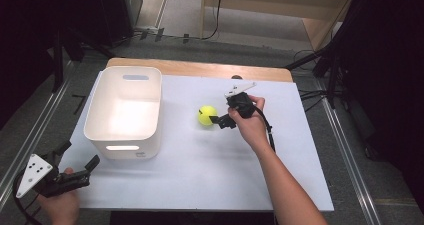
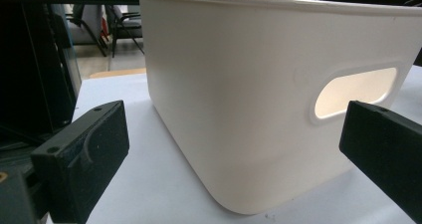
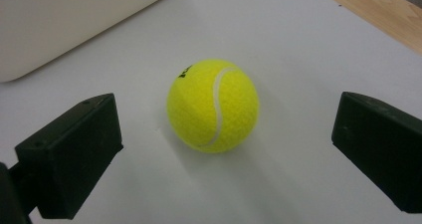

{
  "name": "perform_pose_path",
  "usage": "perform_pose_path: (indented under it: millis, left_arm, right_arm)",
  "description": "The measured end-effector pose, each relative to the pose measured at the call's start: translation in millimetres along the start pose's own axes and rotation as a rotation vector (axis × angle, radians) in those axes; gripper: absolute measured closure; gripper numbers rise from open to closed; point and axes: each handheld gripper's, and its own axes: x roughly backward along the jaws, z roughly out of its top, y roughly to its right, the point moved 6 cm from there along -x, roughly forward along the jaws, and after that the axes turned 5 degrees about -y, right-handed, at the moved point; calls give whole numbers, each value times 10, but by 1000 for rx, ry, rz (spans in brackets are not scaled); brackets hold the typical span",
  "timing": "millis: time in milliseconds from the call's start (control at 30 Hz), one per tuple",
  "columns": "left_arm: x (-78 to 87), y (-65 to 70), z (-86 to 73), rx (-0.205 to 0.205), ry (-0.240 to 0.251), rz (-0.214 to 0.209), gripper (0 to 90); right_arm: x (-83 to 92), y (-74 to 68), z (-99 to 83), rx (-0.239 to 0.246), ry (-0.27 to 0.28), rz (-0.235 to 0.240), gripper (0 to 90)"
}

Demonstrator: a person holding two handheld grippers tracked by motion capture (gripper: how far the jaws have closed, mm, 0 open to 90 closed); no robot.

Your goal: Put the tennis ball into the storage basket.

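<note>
1. Down at the near left corner of the table [image 1: 210, 185], the left gripper [image 1: 80, 157] sits low in the person's hand, jaws spread wide and holding nothing, aimed at the near wall of the white bin [image 1: 122, 135].
2. From the left gripper view, that bin [image 2: 239, 109] looms just ahead, its oval handle slot facing the camera, and neither jaw touches it.
3. Further in, toward mid-table, the right gripper [image 1: 216, 119] comes in from the right, released and wide, with nothing between its jaws yet.
4. Right at its tips lies the tennis ball [image 1: 207, 115], resting on the white tabletop, near the bin's right side but clear of it.
5. The right gripper view says it all: the ball [image 3: 213, 105] sits centred between the 2 black jaws, a bit beyond them, with gaps on both sides.
6. My read: this is the approach for the grasp. To do it well, slide forward until the ball's widest part sits between the pads, keep low and level, then close evenly, since a round ball can roll off from a one-sided nudge.
7. Farthest back, the bin's open top looks empty and ready for a drop.
</note>
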Motion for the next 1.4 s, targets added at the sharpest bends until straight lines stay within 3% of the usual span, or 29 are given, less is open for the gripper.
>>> perform_pose_path:
  millis: [633, 1300, 1400]
  left_arm:
    - [2, -2, 0, 0, -2, 2, 0]
    - [2, 0, 1, 0, -1, -2, 0]
    - [3, 0, 1, -1, -1, -2, 0]
  right_arm:
    - [-232, -60, 91, 5, -43, 32, 0]
    - [-489, -32, 76, -20, -83, 20, 0]
    - [-518, -15, 70, -21, -84, 10, 65]
